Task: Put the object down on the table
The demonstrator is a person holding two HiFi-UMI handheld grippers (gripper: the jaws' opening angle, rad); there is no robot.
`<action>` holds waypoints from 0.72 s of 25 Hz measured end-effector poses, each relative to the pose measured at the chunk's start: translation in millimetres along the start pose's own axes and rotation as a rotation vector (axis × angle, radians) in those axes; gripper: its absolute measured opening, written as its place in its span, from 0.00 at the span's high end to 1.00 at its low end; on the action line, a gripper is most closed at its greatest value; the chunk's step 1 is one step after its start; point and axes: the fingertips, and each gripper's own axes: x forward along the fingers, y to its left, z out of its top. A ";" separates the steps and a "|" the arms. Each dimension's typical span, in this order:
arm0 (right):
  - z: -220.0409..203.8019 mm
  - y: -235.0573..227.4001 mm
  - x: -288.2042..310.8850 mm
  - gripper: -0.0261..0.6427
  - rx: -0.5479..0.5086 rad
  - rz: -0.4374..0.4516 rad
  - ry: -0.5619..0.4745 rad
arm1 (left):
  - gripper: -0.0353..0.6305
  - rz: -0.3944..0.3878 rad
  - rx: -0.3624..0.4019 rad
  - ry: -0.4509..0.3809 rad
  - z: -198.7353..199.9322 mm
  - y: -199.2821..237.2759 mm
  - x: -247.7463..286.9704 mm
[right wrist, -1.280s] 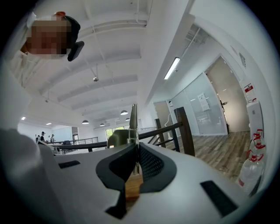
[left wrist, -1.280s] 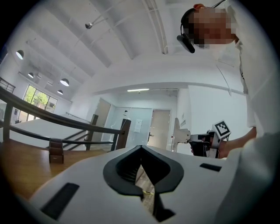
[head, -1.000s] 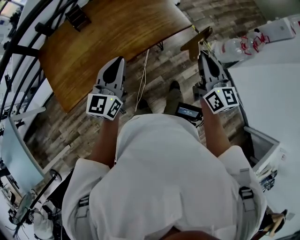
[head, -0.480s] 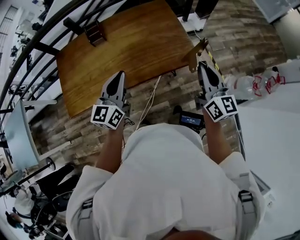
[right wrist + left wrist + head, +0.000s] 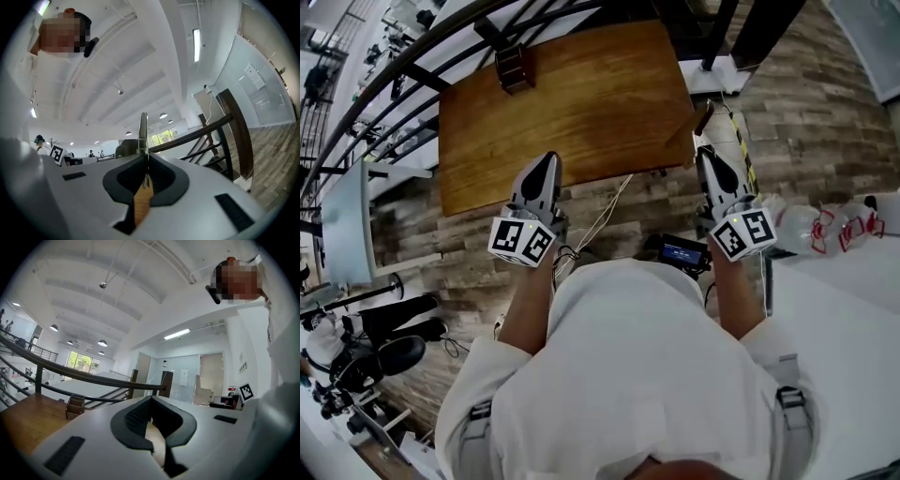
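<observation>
fingers (image 5: 168, 183) of the right gripper (image 5: 709, 155) pinch the object (image 5: 702, 120), a thin wood-and-metal piece seen edge-on, held in the air by the table's (image 5: 572, 103) right edge. the table has swung round before both grippers within a second, so set-down looks close. the left gripper (image 5: 546, 164) is pressed together, empty.

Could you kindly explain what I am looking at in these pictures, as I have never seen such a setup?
No robot here: a person holds a hand tool with tongs in each hand. One picture comes from a camera on the person's head, looking down; the other two from cameras riding on the tools. The left tongs are closed, nothing visible between them. The right tongs grip a thin brown piece. Ahead stands a wooden table with one small brown item on it.
</observation>
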 end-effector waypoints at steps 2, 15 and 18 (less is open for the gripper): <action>-3.4 -7.3 6.4 0.92 0.004 0.040 0.015 | 0.92 0.038 -0.008 -0.003 -0.7 -1.3 -1.8; -14.5 0.5 56.6 0.92 0.013 0.112 0.066 | 0.92 0.107 -0.032 -0.031 -2.0 34.2 3.4; -3.8 -1.4 68.3 0.92 -0.022 0.092 0.067 | 0.92 0.092 -0.048 -0.051 2.1 50.0 14.5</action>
